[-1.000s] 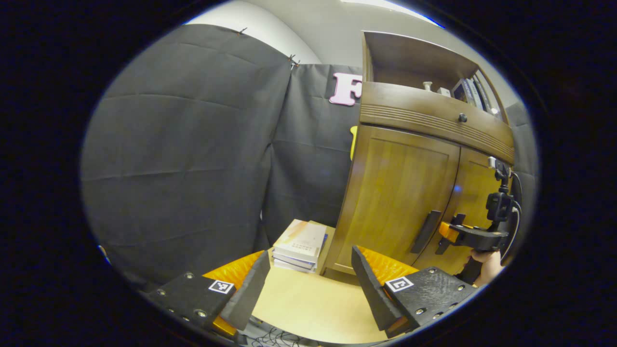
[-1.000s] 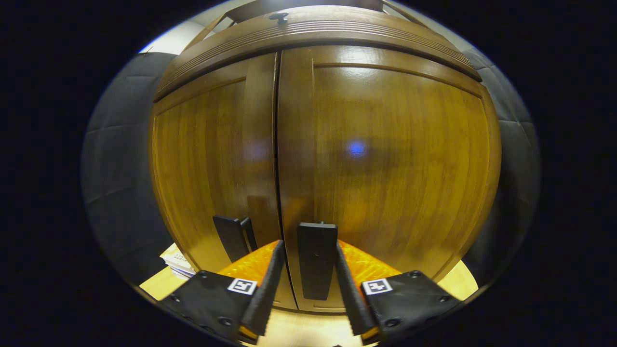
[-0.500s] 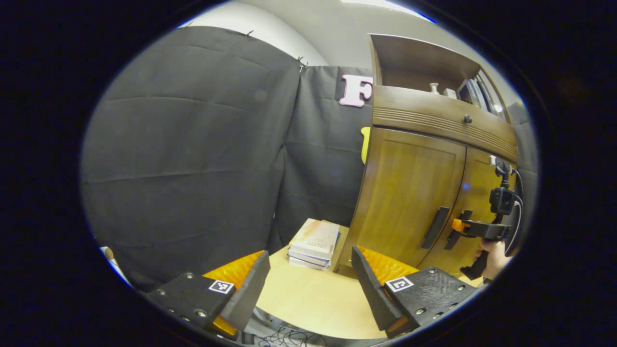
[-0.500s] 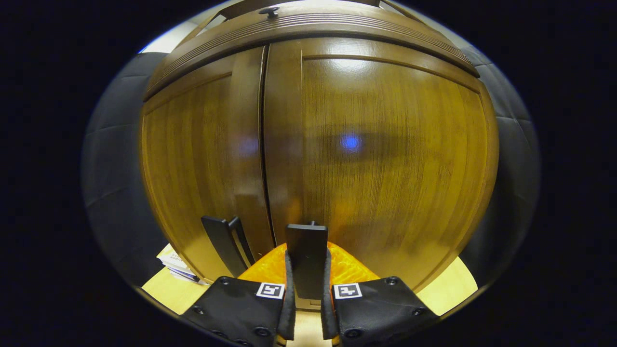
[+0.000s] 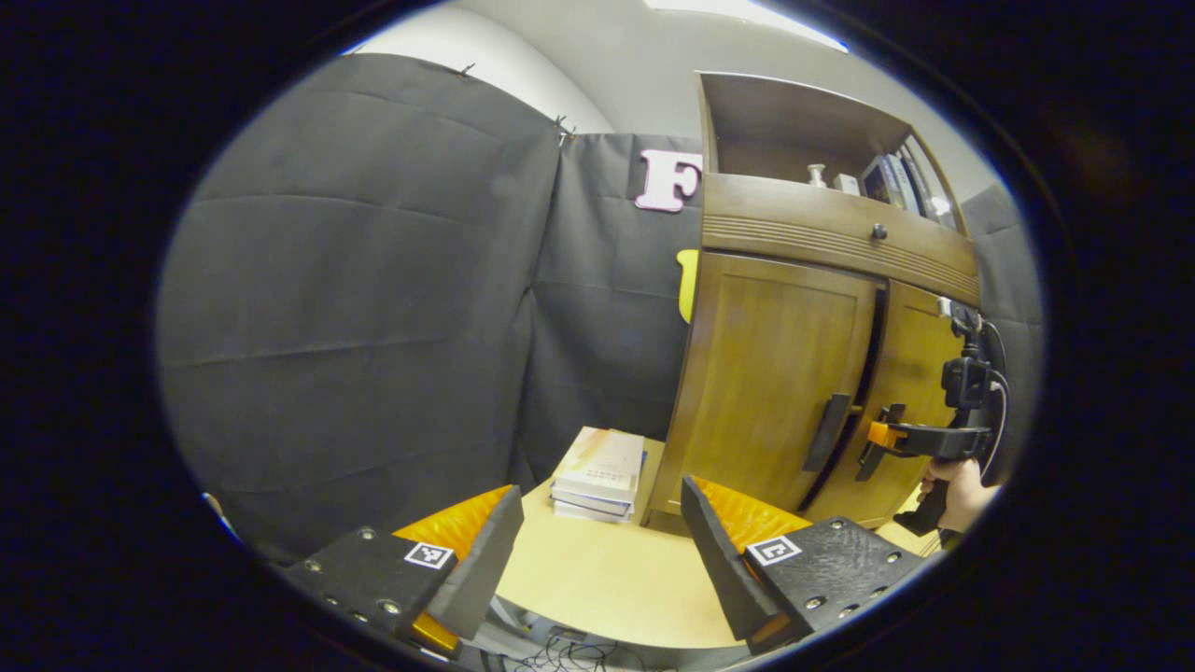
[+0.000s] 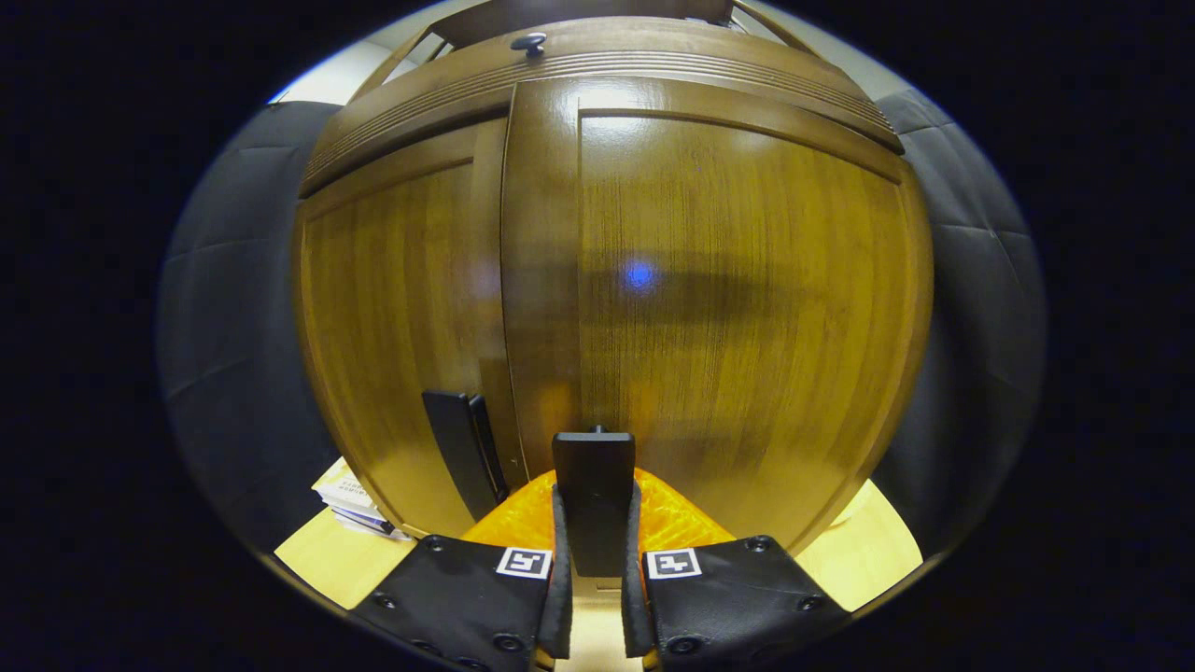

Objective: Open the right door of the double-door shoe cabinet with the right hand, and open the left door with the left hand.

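Observation:
The brown wooden shoe cabinet (image 5: 822, 243) stands at the right of the left gripper view. In the right gripper view its right door (image 6: 728, 308) stands slightly ajar, its edge forward of the left door (image 6: 401, 317). My right gripper (image 6: 593, 597) is shut on the right door's dark handle (image 6: 594, 485). The same gripper (image 5: 878, 435) appears far off in the left gripper view, held by a hand (image 5: 952, 490) at that handle. A dark gap shows between the doors. The left door's handle (image 5: 827, 432) is free. My left gripper (image 5: 597, 551) is open, well back from the cabinet over the table.
A stack of books (image 5: 599, 471) lies on the light wooden table (image 5: 607, 588) beside the cabinet's left side. Black cloth walls close the booth to the left and behind. A drawer with a small knob (image 5: 878, 231) and an open shelf sit above the doors.
The right door has swung out a little with my right gripper shut on its handle; a gap has opened between the doors. One second ago that gripper was open around the handle.

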The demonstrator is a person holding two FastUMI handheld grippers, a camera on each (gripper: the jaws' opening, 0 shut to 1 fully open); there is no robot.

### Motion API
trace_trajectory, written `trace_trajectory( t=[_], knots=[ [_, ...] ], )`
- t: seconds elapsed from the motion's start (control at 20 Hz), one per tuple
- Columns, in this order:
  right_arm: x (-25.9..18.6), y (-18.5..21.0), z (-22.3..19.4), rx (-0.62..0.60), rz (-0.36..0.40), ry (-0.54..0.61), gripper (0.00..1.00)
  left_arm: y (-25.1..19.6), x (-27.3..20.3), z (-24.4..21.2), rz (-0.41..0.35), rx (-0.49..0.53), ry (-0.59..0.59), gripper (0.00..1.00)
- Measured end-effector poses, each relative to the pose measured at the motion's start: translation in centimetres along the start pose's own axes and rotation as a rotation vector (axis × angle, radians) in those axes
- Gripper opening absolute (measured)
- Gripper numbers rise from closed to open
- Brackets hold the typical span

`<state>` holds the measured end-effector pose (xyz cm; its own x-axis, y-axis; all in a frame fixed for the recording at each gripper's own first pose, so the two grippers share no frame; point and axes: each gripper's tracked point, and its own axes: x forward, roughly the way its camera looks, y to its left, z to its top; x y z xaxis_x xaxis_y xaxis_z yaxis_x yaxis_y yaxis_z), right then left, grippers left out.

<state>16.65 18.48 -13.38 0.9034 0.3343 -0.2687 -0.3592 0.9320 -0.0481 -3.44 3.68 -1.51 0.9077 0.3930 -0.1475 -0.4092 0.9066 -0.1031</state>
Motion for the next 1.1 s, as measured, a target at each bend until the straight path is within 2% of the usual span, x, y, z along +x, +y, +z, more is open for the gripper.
trace_trajectory(
  t=[0.65, 1.1],
  knots=[
    [-9.3, -3.3, -2.3, 0.012, 0.004, -0.03, 0.22, -1.9, -1.9, 0.2, -0.217, 0.023, -0.029, 1.0],
    [-13.8, -7.1, -3.1, 0.04, 0.086, -0.036, 0.22, -4.2, -1.6, -0.1, -0.246, 0.032, -0.031, 1.0]
  ],
)
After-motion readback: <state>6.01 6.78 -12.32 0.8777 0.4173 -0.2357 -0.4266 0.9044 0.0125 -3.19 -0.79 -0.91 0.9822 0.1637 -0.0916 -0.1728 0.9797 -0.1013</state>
